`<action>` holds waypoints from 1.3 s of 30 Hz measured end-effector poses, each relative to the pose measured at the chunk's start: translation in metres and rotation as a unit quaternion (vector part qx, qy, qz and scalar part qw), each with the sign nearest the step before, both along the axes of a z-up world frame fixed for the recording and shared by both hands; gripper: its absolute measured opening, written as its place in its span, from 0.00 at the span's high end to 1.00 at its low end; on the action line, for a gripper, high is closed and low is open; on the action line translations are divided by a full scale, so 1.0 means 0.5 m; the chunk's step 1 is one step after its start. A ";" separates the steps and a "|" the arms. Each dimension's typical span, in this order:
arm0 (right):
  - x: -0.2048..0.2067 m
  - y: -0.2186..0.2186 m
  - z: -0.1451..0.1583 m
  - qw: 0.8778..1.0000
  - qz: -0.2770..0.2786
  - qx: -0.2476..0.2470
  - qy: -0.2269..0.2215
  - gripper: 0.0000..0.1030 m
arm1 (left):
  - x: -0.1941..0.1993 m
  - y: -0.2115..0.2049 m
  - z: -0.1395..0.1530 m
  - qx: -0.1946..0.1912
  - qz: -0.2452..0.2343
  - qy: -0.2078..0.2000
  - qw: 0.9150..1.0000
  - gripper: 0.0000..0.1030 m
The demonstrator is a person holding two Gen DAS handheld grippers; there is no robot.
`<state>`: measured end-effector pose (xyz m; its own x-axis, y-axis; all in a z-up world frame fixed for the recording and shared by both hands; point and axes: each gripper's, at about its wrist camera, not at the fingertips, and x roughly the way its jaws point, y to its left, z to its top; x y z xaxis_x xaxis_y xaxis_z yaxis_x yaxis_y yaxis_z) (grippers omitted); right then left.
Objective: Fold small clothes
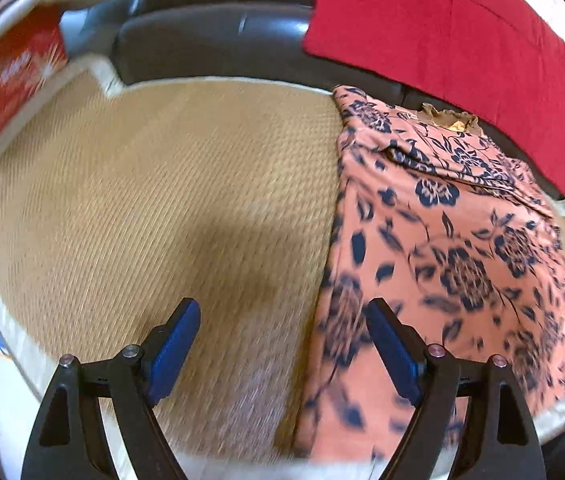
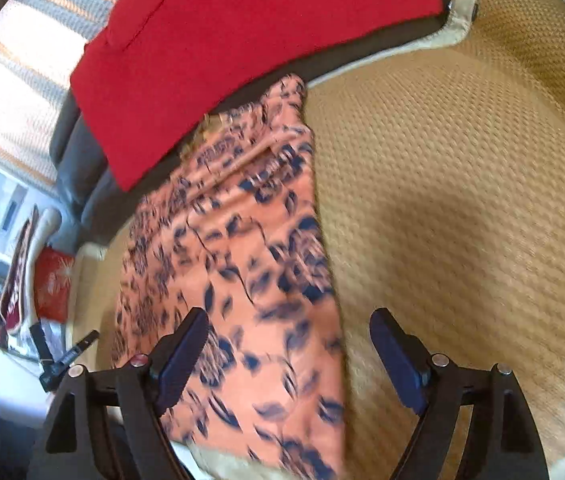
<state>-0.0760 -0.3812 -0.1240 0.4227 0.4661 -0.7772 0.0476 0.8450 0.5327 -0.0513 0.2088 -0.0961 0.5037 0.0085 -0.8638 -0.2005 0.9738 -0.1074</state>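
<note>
The floral garment (image 1: 442, 240) lies folded lengthwise on the mat (image 1: 142, 200); cross folds remain; both tongs, left (image 1: 282, 356) and right (image 2: 288, 356), are apart and empty.

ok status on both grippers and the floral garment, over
Left gripper open, holding nothing. Right gripper open, holding nothing. Floral garment lies folded lengthwise on woven mat, top end at red cloth. Nothing blocking.
</note>
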 end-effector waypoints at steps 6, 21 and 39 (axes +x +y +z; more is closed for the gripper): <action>-0.042 -0.001 -0.023 0.996 0.028 0.080 0.027 0.17 | -0.056 0.011 -0.024 -0.045 -0.003 0.016 0.999 0.17; -0.058 0.104 -0.069 0.995 0.068 0.044 0.052 0.18 | -0.089 -0.032 -0.015 -0.084 -0.034 -0.001 0.996 0.29; -0.049 0.072 -0.090 0.994 0.049 0.057 0.075 0.71 | -0.080 -0.041 -0.051 -0.123 -0.029 0.026 0.992 0.92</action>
